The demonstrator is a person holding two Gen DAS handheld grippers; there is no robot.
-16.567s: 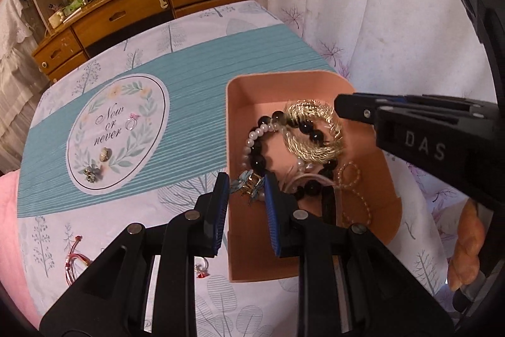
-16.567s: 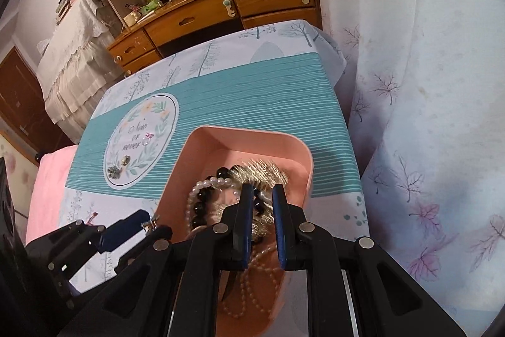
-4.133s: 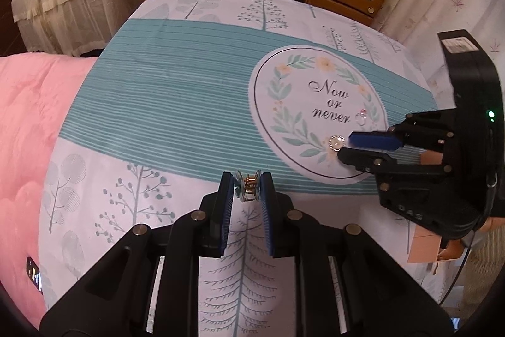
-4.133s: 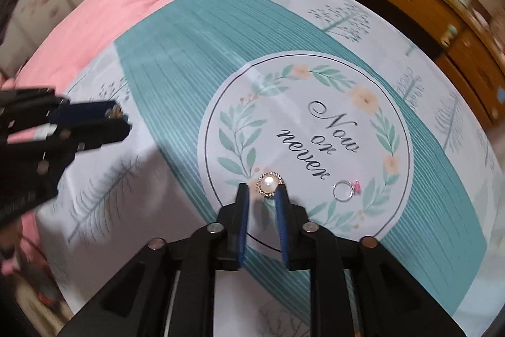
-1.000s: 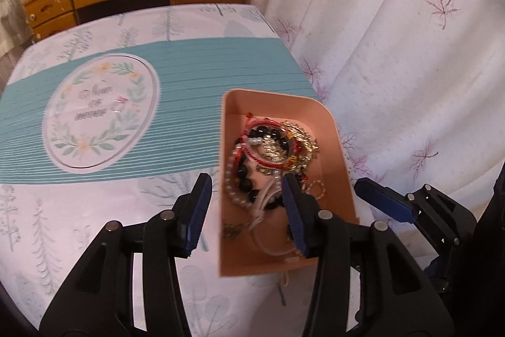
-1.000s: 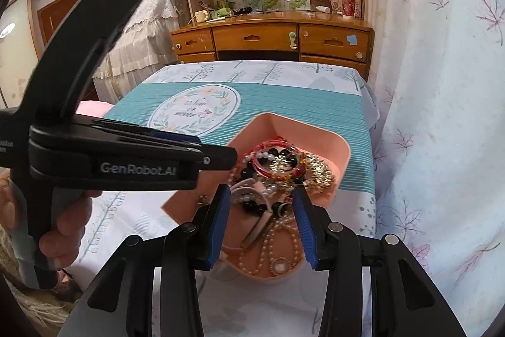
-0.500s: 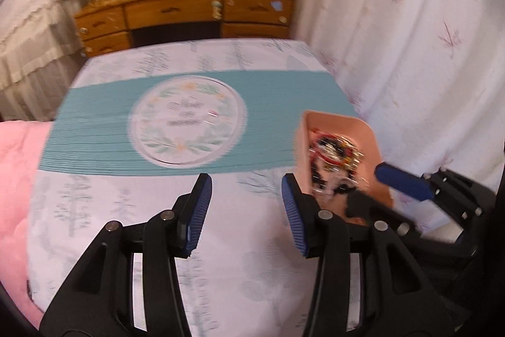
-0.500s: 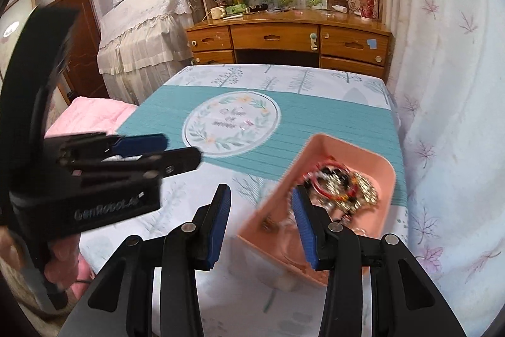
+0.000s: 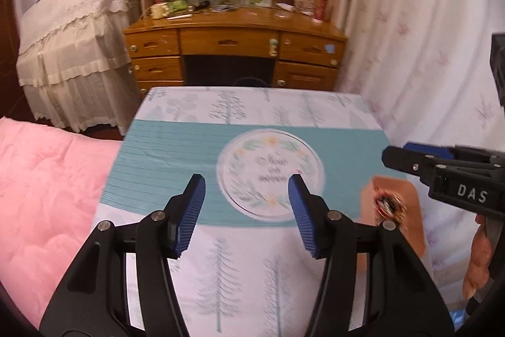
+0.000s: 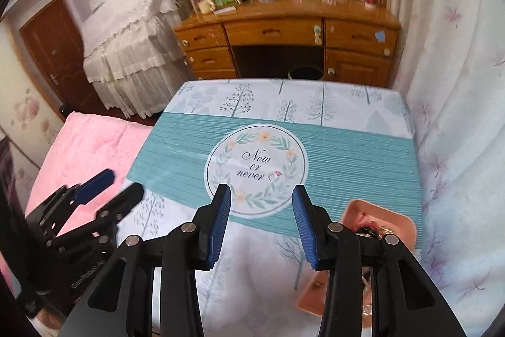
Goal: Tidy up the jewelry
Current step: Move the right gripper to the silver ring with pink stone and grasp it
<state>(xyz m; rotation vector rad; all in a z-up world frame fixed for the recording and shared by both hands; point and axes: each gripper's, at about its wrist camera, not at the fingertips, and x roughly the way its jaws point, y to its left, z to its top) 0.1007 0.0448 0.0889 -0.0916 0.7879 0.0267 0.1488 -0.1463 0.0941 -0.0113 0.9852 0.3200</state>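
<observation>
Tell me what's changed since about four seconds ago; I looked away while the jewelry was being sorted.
The pieces each gripper was reaching then are gone from the cloth. Left gripper and right gripper are open, empty and lifted back; the left's jaws just widened. The ring stays on the printed circle, the pink tray at the cloth's right edge.

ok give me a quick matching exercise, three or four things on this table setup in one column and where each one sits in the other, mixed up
Things:
1. ring
2. pink tray
3. pink quilt
4. wooden desk

Places:
a. beyond the table's far edge
b. beside the table's left edge
c. inside the printed wreath circle
d. near the table's right front corner, holding jewelry

Pairs: 1-c, 2-d, 3-b, 4-a
</observation>
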